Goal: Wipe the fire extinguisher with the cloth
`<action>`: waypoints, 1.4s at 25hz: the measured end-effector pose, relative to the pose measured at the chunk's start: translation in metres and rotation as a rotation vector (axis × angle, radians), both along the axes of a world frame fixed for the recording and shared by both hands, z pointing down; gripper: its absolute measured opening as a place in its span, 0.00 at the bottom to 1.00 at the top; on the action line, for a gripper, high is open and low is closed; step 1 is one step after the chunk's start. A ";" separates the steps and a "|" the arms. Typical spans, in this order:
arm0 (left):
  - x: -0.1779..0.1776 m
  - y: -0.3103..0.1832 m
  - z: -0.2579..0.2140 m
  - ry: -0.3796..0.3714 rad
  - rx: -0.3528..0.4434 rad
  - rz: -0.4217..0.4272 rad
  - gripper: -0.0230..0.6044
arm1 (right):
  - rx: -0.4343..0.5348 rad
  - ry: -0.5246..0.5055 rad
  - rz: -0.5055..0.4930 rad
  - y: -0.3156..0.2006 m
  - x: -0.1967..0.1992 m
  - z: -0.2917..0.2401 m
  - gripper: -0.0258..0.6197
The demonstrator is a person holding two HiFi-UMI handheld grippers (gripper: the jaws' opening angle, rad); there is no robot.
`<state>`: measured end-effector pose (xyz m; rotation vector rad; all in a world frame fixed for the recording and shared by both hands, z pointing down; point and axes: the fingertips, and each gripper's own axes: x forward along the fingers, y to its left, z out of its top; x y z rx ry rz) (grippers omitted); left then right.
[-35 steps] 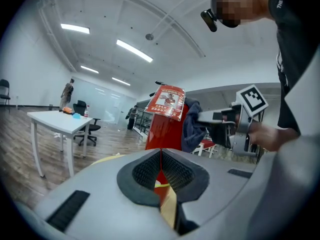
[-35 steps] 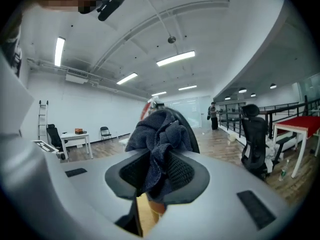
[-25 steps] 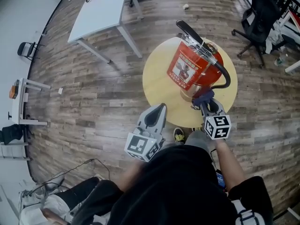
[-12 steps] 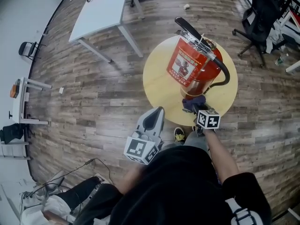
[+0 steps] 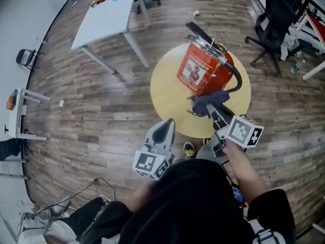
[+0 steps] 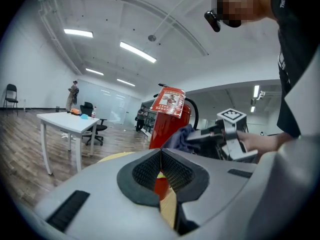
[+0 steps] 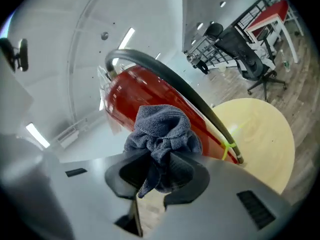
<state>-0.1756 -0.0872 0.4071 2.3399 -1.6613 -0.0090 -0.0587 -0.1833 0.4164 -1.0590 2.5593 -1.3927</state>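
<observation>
The red fire extinguisher [image 5: 205, 67] stands upright on the round table [image 5: 167, 98], a little toward its far side. Its label [image 5: 193, 71] faces the person and its black hose [image 5: 237, 78] curves down the right side. The right gripper [image 5: 212, 109] reaches in over the near edge of the table with its jaws clenched on a bunched grey-blue cloth [image 5: 210, 100]. The cloth is held up at the lower part of the red body. In the right gripper view, the cloth [image 7: 162, 131] swells out above the clamped jaws of that gripper [image 7: 160, 169], right in front of the extinguisher [image 7: 145, 91] and beside the hose [image 7: 175, 86]. I can't tell whether the cloth is actually pressing on the metal. The left gripper [image 5: 170, 122] hangs back near the table's near-left rim, well apart from the extinguisher. Its jaws [image 6: 161, 156] are closed together with nothing between them. A white table [image 5: 104, 17] stands farther off on the wooden floor [image 5: 101, 105], and an office chair [image 5: 274, 22] sits away to the right.
</observation>
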 end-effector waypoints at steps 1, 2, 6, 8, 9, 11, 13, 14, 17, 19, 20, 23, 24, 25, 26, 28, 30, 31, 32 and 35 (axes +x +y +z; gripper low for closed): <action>0.002 0.001 -0.002 0.001 0.002 0.006 0.08 | -0.004 -0.047 0.001 0.000 -0.001 -0.022 0.18; 0.004 0.002 -0.003 0.002 0.006 0.012 0.08 | -0.006 -0.098 0.003 0.000 -0.002 -0.041 0.18; 0.008 0.001 -0.011 0.005 0.022 0.016 0.07 | -0.041 -0.247 0.018 -0.001 -0.006 -0.081 0.18; 0.007 0.001 -0.015 0.004 0.033 0.013 0.07 | -0.069 -0.288 0.030 0.001 -0.004 -0.087 0.18; 0.006 0.001 -0.017 0.003 0.037 0.010 0.08 | -0.090 -0.311 0.039 0.001 -0.004 -0.088 0.18; 0.004 0.001 -0.017 0.002 0.038 0.002 0.08 | -0.140 -0.394 0.054 0.001 -0.007 -0.090 0.18; 0.003 0.001 -0.015 0.005 0.034 -0.005 0.08 | -0.143 -0.445 0.046 0.001 -0.014 -0.094 0.18; 0.003 0.000 -0.013 0.007 0.031 -0.008 0.08 | -0.136 -0.455 0.033 0.001 -0.018 -0.094 0.18; 0.004 0.003 -0.009 0.008 0.022 -0.012 0.07 | -0.156 -0.487 -0.015 0.003 -0.031 -0.078 0.18; 0.001 0.004 -0.007 0.010 0.017 -0.020 0.08 | -0.162 -0.460 -0.043 0.002 -0.039 -0.057 0.18; 0.000 0.004 -0.006 0.011 0.013 -0.024 0.07 | -0.163 -0.434 -0.052 0.002 -0.043 -0.044 0.18; -0.003 0.006 -0.006 0.009 0.004 -0.036 0.08 | -0.219 -0.362 -0.025 0.002 -0.049 0.009 0.18; -0.004 0.008 -0.005 0.008 0.003 -0.041 0.07 | -0.254 -0.338 0.001 0.003 -0.049 0.033 0.18; -0.006 0.010 -0.004 0.008 0.001 -0.047 0.07 | -0.290 -0.313 0.031 0.003 -0.046 0.060 0.18; -0.009 0.012 -0.001 0.006 -0.003 -0.054 0.08 | -0.325 -0.289 0.066 0.003 -0.042 0.089 0.18; -0.015 0.016 0.005 -0.003 -0.018 -0.068 0.08 | -0.398 -0.236 0.144 0.004 -0.032 0.147 0.18; -0.019 0.018 0.007 -0.014 -0.034 -0.076 0.07 | -0.465 -0.176 0.227 0.004 -0.019 0.194 0.18; -0.021 0.020 0.007 -0.016 -0.039 -0.080 0.08 | -0.489 -0.160 0.256 0.004 -0.015 0.210 0.18; -0.023 0.021 0.008 -0.017 -0.042 -0.087 0.08 | -0.501 -0.158 0.273 0.003 -0.014 0.220 0.18; -0.031 0.026 0.013 -0.021 -0.055 -0.109 0.08 | -0.508 -0.196 0.308 0.001 -0.031 0.234 0.18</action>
